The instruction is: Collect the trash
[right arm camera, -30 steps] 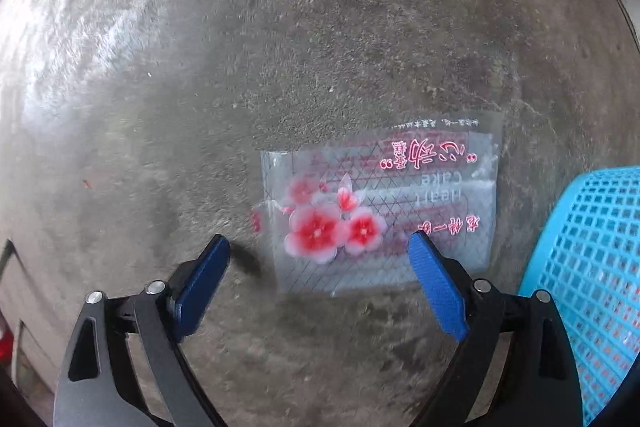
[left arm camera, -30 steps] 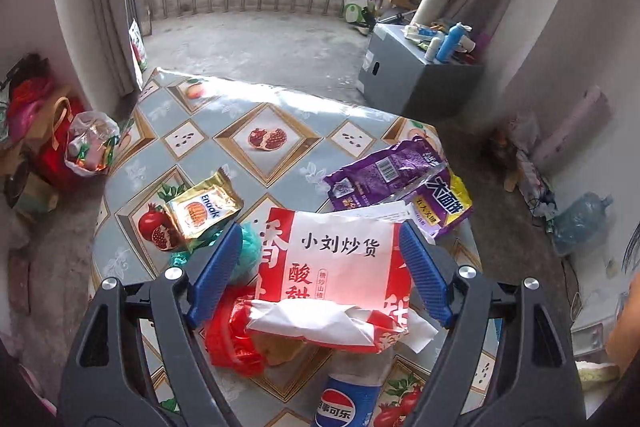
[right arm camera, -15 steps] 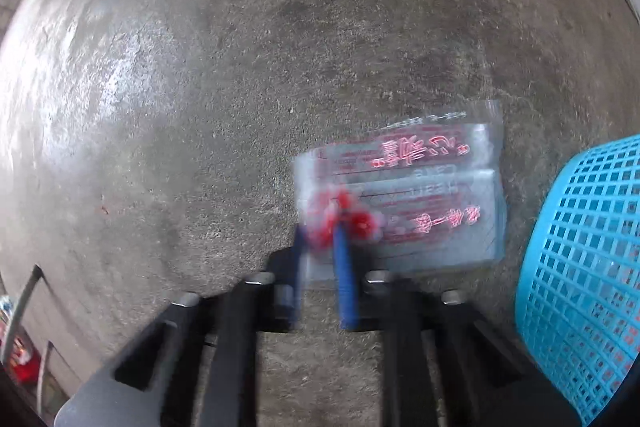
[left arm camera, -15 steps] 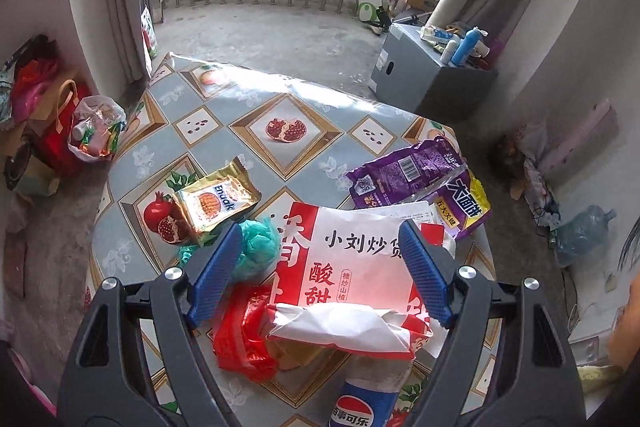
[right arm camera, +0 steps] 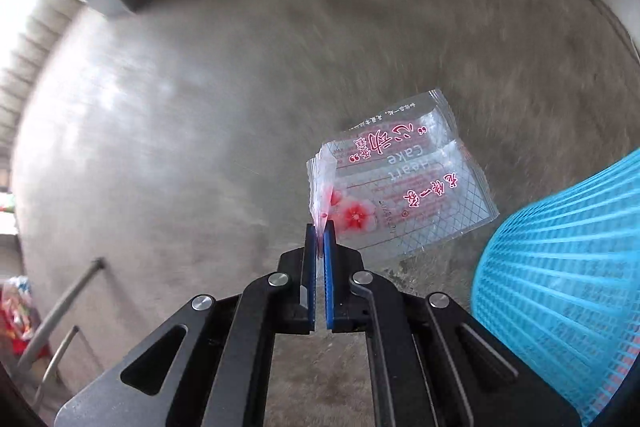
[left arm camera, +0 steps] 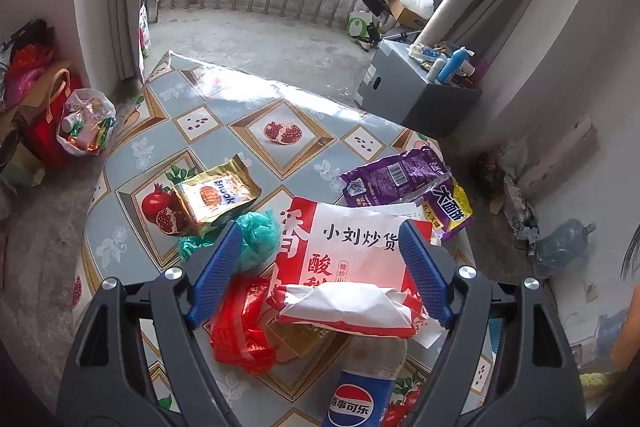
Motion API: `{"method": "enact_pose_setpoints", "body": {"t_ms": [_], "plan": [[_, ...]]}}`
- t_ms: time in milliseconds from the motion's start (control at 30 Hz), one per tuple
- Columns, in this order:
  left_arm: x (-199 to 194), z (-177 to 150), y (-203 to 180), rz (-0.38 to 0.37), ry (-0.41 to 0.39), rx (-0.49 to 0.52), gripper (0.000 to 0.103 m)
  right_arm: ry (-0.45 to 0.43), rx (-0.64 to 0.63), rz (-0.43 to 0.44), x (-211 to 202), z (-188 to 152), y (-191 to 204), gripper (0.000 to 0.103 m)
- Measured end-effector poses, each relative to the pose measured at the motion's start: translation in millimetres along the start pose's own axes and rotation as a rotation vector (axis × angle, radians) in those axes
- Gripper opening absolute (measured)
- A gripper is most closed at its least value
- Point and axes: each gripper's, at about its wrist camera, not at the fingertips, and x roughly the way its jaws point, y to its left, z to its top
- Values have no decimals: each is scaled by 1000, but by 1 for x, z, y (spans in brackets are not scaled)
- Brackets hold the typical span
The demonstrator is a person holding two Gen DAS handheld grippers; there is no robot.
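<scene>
My right gripper [right arm camera: 319, 227] is shut on a corner of a clear cake wrapper [right arm camera: 404, 183] with red flowers and holds it above the concrete floor, just left of a blue mesh basket [right arm camera: 560, 267]. My left gripper [left arm camera: 320, 239] is open and empty above a table [left arm camera: 240, 115] with trash: a red and white snack bag [left arm camera: 352, 251], a gold snack packet [left arm camera: 216, 193], a purple bag [left arm camera: 396, 177], a green plastic wad [left arm camera: 258, 233], a red plastic bag [left arm camera: 240, 323] and a Pepsi bottle [left arm camera: 356, 387].
A grey cabinet [left arm camera: 412, 95] with bottles stands beyond the table on the right. Bags [left arm camera: 86, 127] lie on the floor to the left. A water jug [left arm camera: 560, 247] lies by the right wall. Metal legs [right arm camera: 60, 315] show at the lower left of the right wrist view.
My right gripper closed on the clear wrapper's corner and lifted it off the floor toward the basket. My left gripper stayed open and drew back a little from the table.
</scene>
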Motion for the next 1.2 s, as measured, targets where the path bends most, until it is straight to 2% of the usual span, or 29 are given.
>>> {"method": "enact_pose_setpoints", "body": {"t_ms": [133,233,333,400,500,600,633,667,700,733,800,867,967,1033,1100,1200], "plan": [[-1,-4,4,-35,-16,-9,76,-162,-64,59,-109,-12,2,3],[0,-9,7,-56,-20,-12,76,-279,-90,26,-185,-28,-15,3],[3,-16,10,-69,-17,-10,76,-302,-68,-40,-220,-37,-56,3],[4,-19,11,-84,-16,-9,76,-269,-44,-89,-220,-47,-81,3],[3,-25,13,-93,-20,-5,76,-175,34,-82,-190,-46,-123,4],[-5,-30,14,-99,-41,5,76,-36,135,-66,-141,-45,-153,11],[-7,-33,15,-106,-44,5,76,-13,154,-76,-130,-39,-161,25],[-9,-35,16,-112,-44,5,76,9,175,-96,-125,-38,-166,32],[-11,-38,16,-117,-44,5,76,19,203,-108,-121,-37,-171,48],[-13,-41,17,-122,-47,7,76,9,227,-106,-126,-45,-177,56],[-18,-46,18,-121,-52,20,76,-18,237,-126,-134,-42,-176,60],[-23,-52,20,-108,-69,38,76,-40,238,-127,-138,-43,-169,61],[-30,-60,26,-102,-86,41,76,-106,216,-119,-166,-45,-165,61],[-34,-65,32,-87,-95,40,76,-157,182,-109,-192,-45,-149,61],[-39,-71,38,-65,-106,44,76,-210,135,-79,-226,-51,-127,61],[-49,-83,48,-34,-120,46,76,-276,36,39,-288,-71,-77,61]]}}
